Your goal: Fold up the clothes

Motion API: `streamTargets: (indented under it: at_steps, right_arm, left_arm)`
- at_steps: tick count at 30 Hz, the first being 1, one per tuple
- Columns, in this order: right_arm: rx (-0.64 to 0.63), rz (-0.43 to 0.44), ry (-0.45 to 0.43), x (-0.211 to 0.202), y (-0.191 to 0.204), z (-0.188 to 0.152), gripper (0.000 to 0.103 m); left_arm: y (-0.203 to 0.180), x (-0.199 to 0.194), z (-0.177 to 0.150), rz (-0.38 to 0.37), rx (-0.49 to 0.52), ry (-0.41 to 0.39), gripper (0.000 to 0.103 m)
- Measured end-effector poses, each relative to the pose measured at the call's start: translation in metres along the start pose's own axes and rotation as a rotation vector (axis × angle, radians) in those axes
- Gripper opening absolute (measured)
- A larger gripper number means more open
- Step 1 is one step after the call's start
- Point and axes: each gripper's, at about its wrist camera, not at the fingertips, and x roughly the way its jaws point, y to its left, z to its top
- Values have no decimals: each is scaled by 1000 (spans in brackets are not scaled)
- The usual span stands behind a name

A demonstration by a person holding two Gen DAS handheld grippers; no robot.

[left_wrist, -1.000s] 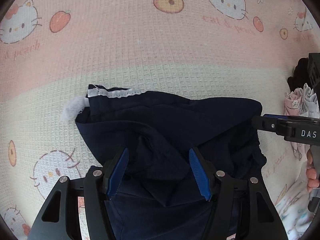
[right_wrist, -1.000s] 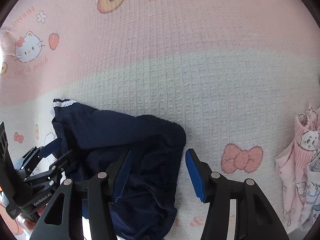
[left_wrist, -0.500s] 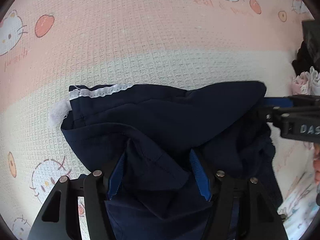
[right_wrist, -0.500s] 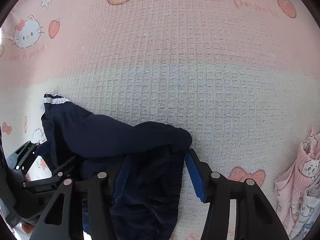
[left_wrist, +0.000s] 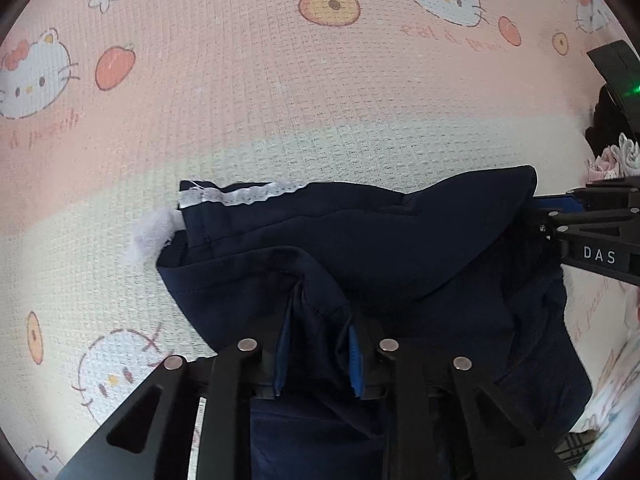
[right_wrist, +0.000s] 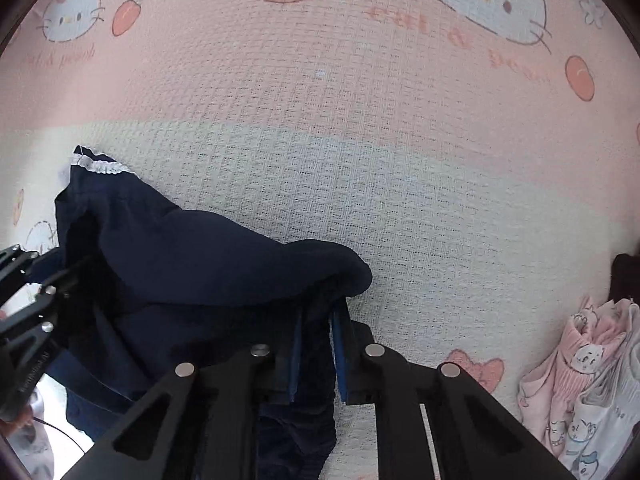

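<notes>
A soft blanket [left_wrist: 320, 128] with a waffle weave covers the whole surface, pink at the far side and pale cream nearer, with white cat faces and little orange peaches printed on it. On the cream part lies a dark blue garment [left_wrist: 360, 248]. It has a white lacy trim [left_wrist: 240, 196] along one far edge and a bit of white fluff [left_wrist: 152, 236] sticking out beside that edge. The garment is bunched and humped up, not flat. The left gripper [left_wrist: 316, 356] is pinching a ridge of the blue cloth between its blue pads, with the jaws close together. The right gripper [right_wrist: 316, 344] is also squeezed onto a fold of the same cloth at the garment's other end, and the cloth drapes over and hangs down between its pads. So both ends are held and part of the cloth is lifted off the blanket, while the far edge with the trim rests on it. The fold looks like it is in the middle of being made: the garment is doubled over itself in places, but its edges do not line up and it is full of wrinkles. It would need to be laid down and smoothed to count as folded. Off to the right side sits a small pile of pink and white clothes [right_wrist: 580, 380] with cartoon prints, with something dark [right_wrist: 624, 280] behind it. Whether that pile is neatly folded cannot be told from here.
</notes>
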Motion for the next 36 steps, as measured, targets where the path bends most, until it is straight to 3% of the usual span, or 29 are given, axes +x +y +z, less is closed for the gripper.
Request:
streamTargets:
  at_steps: [9,21,36]
  right_arm:
    - [37,-30,-39,-14,4,0,7]
    - [86,-65,-8,-8,-8,-6,7]
    - [89,-30,20,3,9,-8,7]
  left_arm:
    - [25,-22,-11,-3,10,-64,12]
    - [49,-5,-19,10,-67,-16,12]
    - [81,6,-52,5,-217,60,15]
